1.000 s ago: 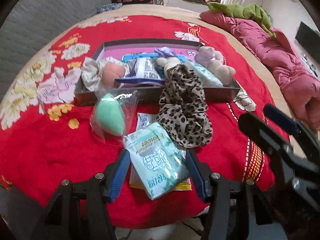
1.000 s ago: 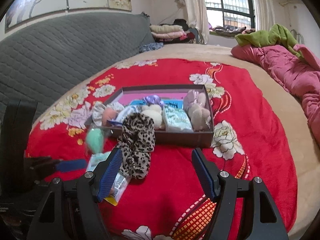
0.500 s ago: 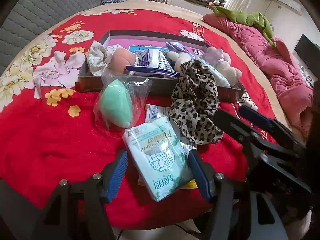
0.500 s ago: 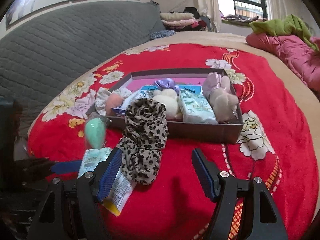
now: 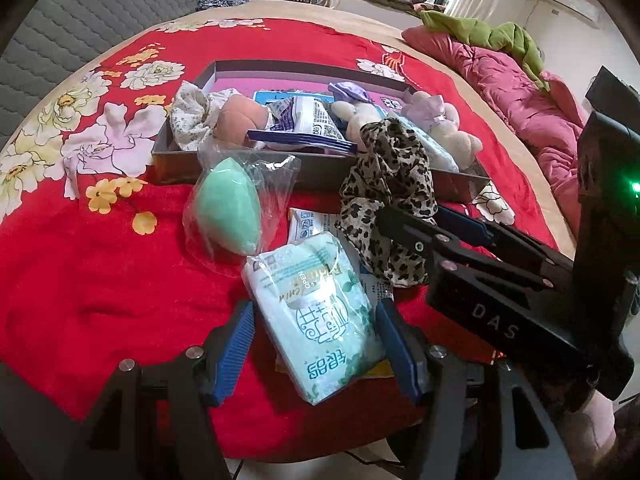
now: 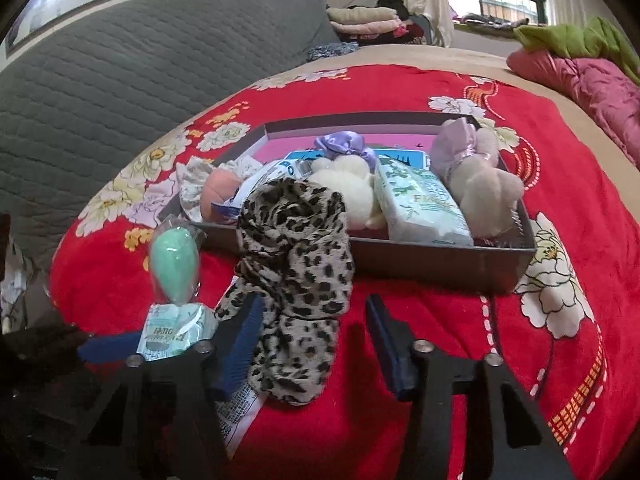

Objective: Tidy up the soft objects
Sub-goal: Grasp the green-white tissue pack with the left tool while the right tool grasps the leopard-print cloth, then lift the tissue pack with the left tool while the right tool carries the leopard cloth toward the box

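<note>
on the red flowered blanket (image 6: pixel 460 320), the right gripper (image 6: pixel 312 344) has its jaws closing around the lower end of the leopard-print scrunchie (image 6: pixel 296 264), the pads not yet pressing it. the scrunchie's upper end leans on the front wall of the shallow box (image 6: pixel 420 260), which holds plush toys, tissue packs and other scrunchies. the left gripper (image 5: pixel 316 348) stands wide apart around a green tissue pack (image 5: pixel 316 320), not gripping. beside it lies a bagged mint sponge (image 5: pixel 228 212).
</note>
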Demonstrator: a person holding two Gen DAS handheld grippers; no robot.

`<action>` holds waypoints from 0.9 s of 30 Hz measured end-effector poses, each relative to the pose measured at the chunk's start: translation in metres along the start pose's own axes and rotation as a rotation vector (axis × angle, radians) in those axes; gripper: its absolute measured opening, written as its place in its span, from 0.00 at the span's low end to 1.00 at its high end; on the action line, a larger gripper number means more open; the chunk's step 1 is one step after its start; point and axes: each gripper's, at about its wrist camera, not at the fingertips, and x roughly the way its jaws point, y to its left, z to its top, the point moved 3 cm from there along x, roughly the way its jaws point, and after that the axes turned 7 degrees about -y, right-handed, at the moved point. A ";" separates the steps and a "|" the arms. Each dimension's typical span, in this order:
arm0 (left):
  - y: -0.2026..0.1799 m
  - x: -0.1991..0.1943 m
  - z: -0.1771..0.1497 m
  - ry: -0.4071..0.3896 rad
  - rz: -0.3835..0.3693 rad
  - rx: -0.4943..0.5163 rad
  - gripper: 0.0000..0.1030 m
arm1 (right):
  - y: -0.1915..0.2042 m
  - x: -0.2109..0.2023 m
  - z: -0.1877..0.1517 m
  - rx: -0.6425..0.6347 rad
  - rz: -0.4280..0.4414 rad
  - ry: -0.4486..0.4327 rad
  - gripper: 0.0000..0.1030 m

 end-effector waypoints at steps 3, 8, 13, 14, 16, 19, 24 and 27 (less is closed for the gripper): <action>-0.001 0.001 0.001 0.001 0.010 0.000 0.60 | 0.002 0.000 0.001 -0.028 -0.018 -0.015 0.26; -0.003 0.006 0.004 0.021 0.025 -0.030 0.60 | -0.002 -0.006 0.005 -0.022 -0.002 -0.038 0.17; -0.007 0.012 0.009 0.055 0.090 -0.041 0.60 | -0.013 -0.019 0.012 0.008 -0.005 -0.078 0.17; -0.009 0.013 0.010 0.060 0.105 -0.039 0.60 | -0.015 -0.022 0.014 0.016 -0.002 -0.088 0.17; -0.012 0.015 0.012 0.070 0.131 -0.036 0.60 | -0.015 -0.026 0.015 0.008 0.001 -0.098 0.17; -0.014 0.019 0.015 0.079 0.156 -0.032 0.58 | -0.012 -0.029 0.014 -0.010 0.008 -0.096 0.15; -0.019 0.015 0.015 0.074 0.165 -0.006 0.49 | -0.005 -0.037 0.012 -0.046 0.021 -0.108 0.13; -0.021 0.009 0.013 0.067 0.138 -0.001 0.47 | -0.003 -0.043 0.015 -0.047 0.032 -0.136 0.13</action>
